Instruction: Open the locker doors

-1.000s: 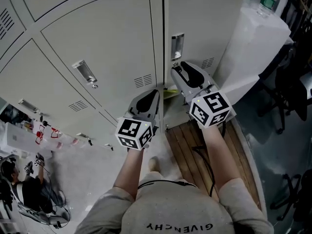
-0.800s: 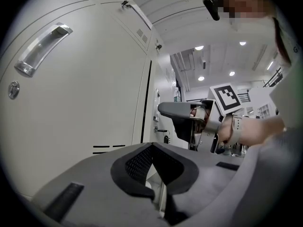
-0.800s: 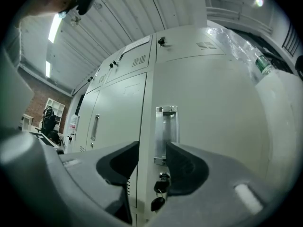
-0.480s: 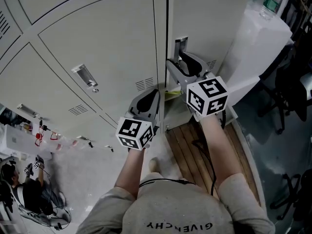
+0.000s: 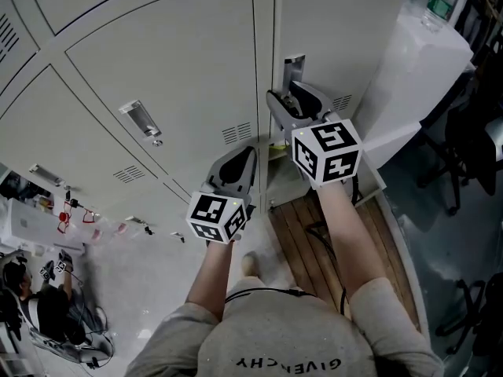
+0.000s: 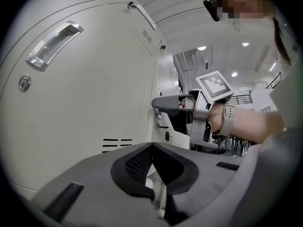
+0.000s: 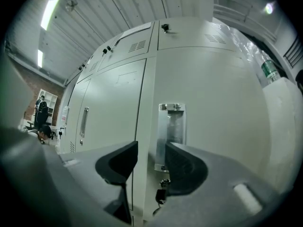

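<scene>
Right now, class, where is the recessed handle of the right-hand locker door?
In the head view the recessed handle sits at the left edge of the right-hand door, just ahead of the right gripper, whose closing jaws hold nothing.

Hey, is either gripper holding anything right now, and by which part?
Nothing is held. The right gripper is closing its jaws, nothing between them, just before the locker door's recessed handle; the left gripper is shut, empty.

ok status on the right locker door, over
left gripper shut, empty. right gripper closing, handle lined up in its gap, not gripped yet. door shut, nothing in the way.
</scene>
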Tool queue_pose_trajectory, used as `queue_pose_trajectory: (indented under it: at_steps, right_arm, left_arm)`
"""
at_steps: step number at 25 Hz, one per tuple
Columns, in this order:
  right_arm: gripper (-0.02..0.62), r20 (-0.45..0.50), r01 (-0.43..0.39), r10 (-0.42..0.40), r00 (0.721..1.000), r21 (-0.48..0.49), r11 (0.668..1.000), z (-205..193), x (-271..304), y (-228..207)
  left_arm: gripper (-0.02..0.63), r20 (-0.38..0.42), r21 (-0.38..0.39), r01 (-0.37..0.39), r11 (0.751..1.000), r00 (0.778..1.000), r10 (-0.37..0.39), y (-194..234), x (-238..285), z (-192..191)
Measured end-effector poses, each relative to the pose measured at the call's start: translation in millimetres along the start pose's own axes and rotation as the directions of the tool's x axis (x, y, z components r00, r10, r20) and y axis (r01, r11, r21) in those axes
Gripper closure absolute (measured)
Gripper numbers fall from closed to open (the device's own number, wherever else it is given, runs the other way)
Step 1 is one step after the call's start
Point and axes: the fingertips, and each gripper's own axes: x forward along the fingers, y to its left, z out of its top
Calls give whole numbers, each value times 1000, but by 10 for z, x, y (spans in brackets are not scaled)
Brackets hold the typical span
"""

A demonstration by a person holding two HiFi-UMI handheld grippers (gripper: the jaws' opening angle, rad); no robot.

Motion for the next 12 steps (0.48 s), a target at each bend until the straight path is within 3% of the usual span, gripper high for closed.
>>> queue_pose_trajectory:
  at_steps: [5, 12]
  right_arm:
    - [417, 15, 25, -25, 1000, -12, 1000, 3, -113, 14]
    - [474, 41, 62, -61, 997, -16, 998, 12, -430, -38]
  left_arm:
    - [607, -6, -9, -12, 1000, 1000, 12, 7, -74, -36]
    - [607, -12, -15, -2, 1000, 1000, 2, -154, -112, -83]
